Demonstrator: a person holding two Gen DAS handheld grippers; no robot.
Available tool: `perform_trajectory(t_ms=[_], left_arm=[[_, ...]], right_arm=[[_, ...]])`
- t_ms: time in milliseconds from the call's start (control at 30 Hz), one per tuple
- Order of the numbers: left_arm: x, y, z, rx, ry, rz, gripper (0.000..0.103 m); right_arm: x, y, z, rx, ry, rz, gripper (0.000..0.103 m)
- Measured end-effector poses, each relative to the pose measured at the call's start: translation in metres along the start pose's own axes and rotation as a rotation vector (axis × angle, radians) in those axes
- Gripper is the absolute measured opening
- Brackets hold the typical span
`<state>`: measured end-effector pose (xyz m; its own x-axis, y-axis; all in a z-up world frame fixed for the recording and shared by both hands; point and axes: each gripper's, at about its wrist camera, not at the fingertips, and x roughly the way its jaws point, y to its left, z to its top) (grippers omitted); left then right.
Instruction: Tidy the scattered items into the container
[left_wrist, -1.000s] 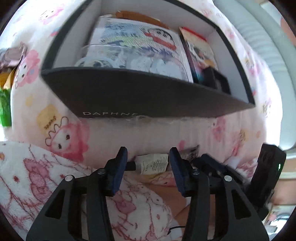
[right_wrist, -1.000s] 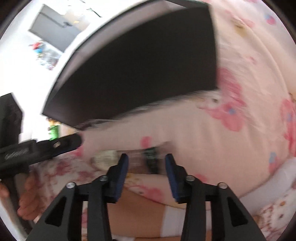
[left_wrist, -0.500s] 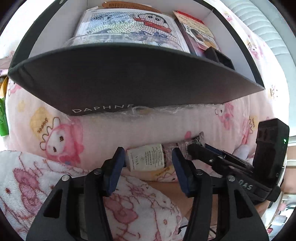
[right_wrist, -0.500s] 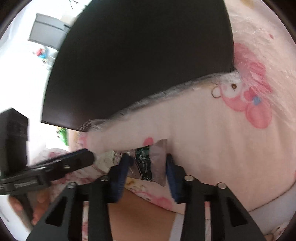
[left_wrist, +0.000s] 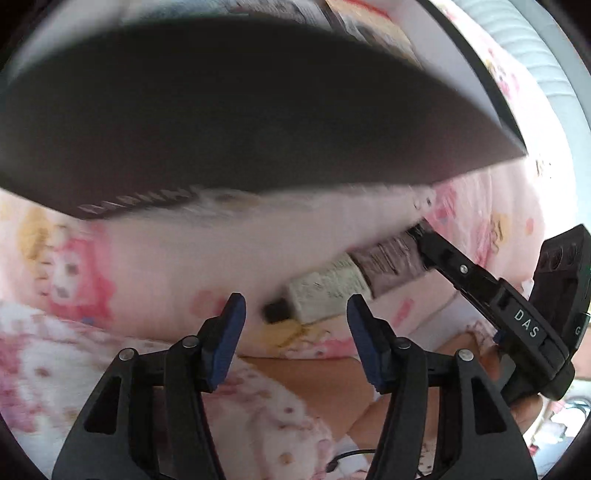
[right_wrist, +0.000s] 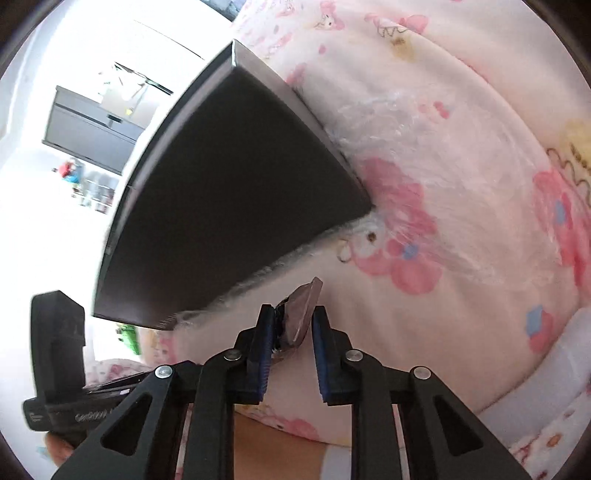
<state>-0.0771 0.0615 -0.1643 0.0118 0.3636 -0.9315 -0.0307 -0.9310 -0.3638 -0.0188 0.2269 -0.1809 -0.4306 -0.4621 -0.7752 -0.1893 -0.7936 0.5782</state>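
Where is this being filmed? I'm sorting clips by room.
Probably a bedroom: a pink cartoon-print quilt fills both views, a dark box sits on it, and dark furniture stands against a white wall.

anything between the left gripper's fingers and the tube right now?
Nothing solid. In the left wrist view the left gripper, jaws opening, sits short of the tube; only pink printed bedding shows in the gap. The right gripper is closing on the crimped end.

A pink quilt (right_wrist: 461, 177) printed with cartoon figures is spread over most of both views, with crinkled clear plastic film (right_wrist: 399, 122) laid on it. A fluffy white patterned fabric (left_wrist: 55, 362) is seen low on the left. A dark cabinet (right_wrist: 92, 136) is set against a bright white wall.
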Motion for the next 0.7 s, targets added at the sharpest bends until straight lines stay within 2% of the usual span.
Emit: perform_trajectory(t_ms=[133,233,300,433,500,600,667,700], left_arm=[[0.015,0.0,0.004,-0.001,0.037,0.004,0.059],[0.02,-0.001,0.006,0.022,0.088,-0.054,0.06],[0.02,-0.001,0.007,0.03,0.092,-0.048,0.06],[0.017,-0.003,0.005,0.076,0.114,-0.057,0.063],[0.019,-0.009,0.001,0.132,0.129,-0.013,0.063],[0.028,-0.022,-0.005,0.233,0.147,0.118,0.061],[0.03,-0.023,-0.003,0.243,0.136,0.166,0.048],[0.026,-0.017,0.001,0.21,0.119,0.177,0.037]], right_arm=[[-0.011,0.001,0.0,-0.02,-0.058,-0.136,0.018],[-0.016,0.0,0.002,-0.007,-0.069,-0.119,0.018],[-0.014,0.004,0.004,-0.021,-0.065,-0.131,0.019],[0.003,0.016,-0.002,-0.038,0.014,-0.14,0.024],[0.003,0.011,-0.004,-0.044,0.012,-0.151,0.025],[0.004,0.01,0.0,-0.03,0.012,-0.145,0.031],[0.007,0.008,0.0,-0.015,0.022,-0.153,0.033],[0.009,0.008,-0.001,-0.015,0.027,-0.154,0.033]])
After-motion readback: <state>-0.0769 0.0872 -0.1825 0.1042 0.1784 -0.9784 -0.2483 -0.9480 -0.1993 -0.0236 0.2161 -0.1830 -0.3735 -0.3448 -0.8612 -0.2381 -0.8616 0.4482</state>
